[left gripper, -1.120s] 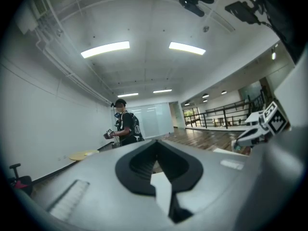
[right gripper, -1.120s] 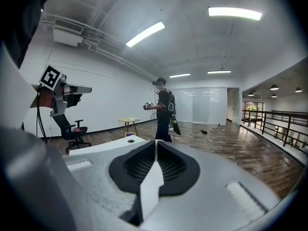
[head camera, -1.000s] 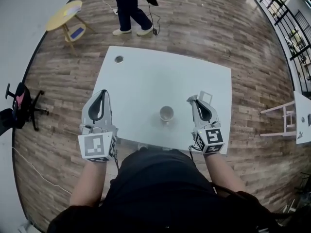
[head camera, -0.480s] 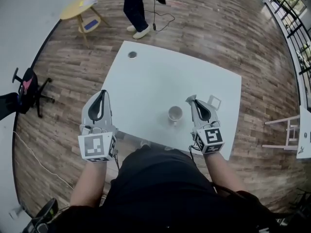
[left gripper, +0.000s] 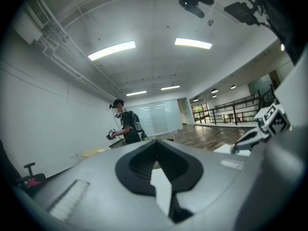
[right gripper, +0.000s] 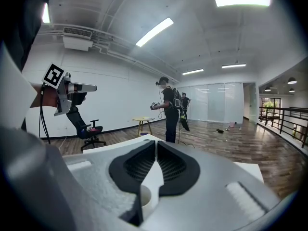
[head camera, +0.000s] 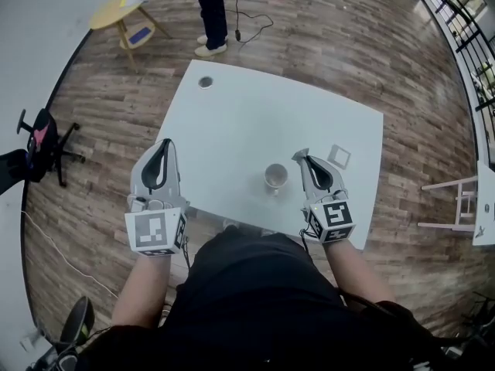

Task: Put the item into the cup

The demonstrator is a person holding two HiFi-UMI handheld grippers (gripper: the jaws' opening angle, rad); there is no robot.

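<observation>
A white cup (head camera: 275, 176) stands upright near the front edge of the white table (head camera: 255, 114). The item (head camera: 338, 157), a small pale square frame, lies flat to the right of the cup. My right gripper (head camera: 298, 155) hovers between cup and item, jaws shut with nothing in them. In the right gripper view the cup (right gripper: 144, 194) shows low between the closed pads. My left gripper (head camera: 164, 145) hangs over the table's left front edge, away from both, its jaws shut and empty.
A person (head camera: 210, 6) stands beyond the table's far side, with a cable on the floor beside them. A round grommet (head camera: 205, 82) sits at the table's far left corner. A yellow side table (head camera: 120, 8), an office chair (head camera: 39, 141) and a white stand (head camera: 456, 203) surround the table.
My right gripper has drifted a little left, nearer the cup and farther from the item. Cup and item lie where they were. Both grippers' jaws stay shut.
</observation>
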